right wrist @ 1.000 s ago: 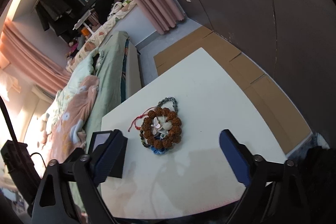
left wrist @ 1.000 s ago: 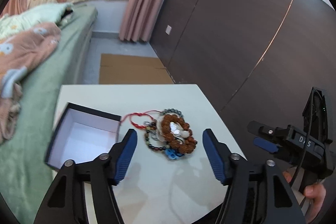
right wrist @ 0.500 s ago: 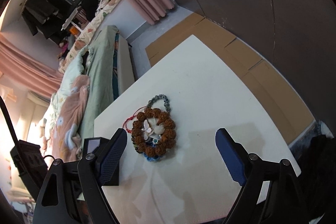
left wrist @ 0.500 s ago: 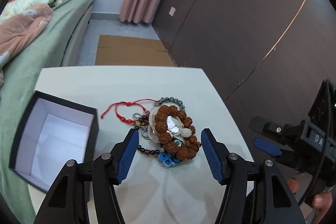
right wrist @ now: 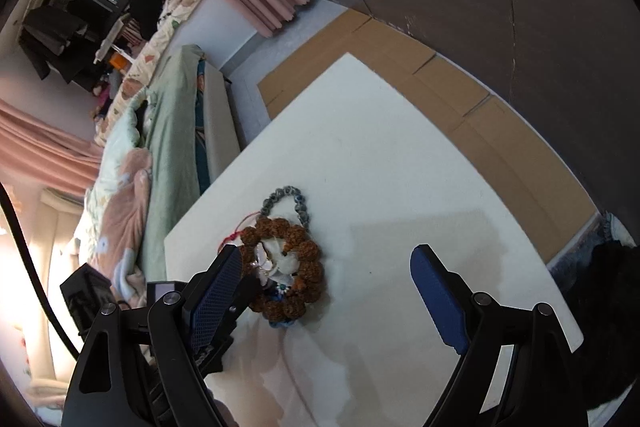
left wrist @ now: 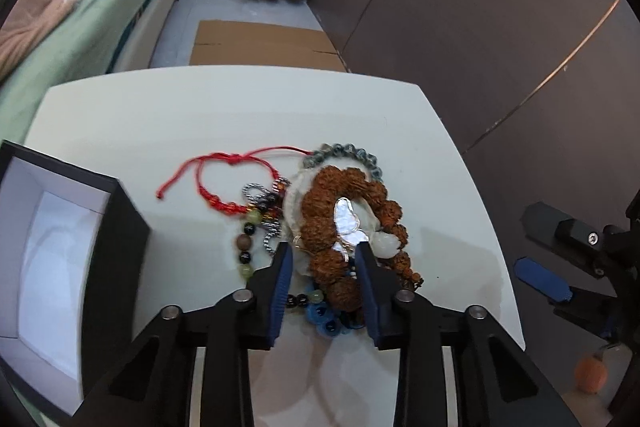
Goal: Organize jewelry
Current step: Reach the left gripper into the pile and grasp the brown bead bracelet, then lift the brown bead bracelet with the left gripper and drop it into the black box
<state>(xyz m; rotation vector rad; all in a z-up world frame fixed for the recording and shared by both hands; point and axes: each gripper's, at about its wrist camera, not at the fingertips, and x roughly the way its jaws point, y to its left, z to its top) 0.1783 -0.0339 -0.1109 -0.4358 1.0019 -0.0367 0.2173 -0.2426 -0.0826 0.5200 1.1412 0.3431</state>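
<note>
- Where the jewelry lies heaped at the middle of the white surface (left wrist: 224, 107), a brown seed-bead bracelet (left wrist: 320, 195) tops the pile, a silvery butterfly charm (left wrist: 345, 217) resting on it.
- Left tool (left wrist: 323, 253): jaws have just been closing, now narrow, straddling the brown bracelet's near side; whether the pads press it, I cannot tell.
- Red cord bracelet (left wrist: 224, 163) lies just left of the pile.
- Open black box (left wrist: 120, 227) stands at the surface's left edge.
- Right tool (right wrist: 326, 267): wide apart, empty, above the surface.

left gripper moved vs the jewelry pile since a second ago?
Yes. The left gripper has come down and forward onto the jewelry pile, on the table; its jaws have just been closing around the brown bead bracelet.
</note>
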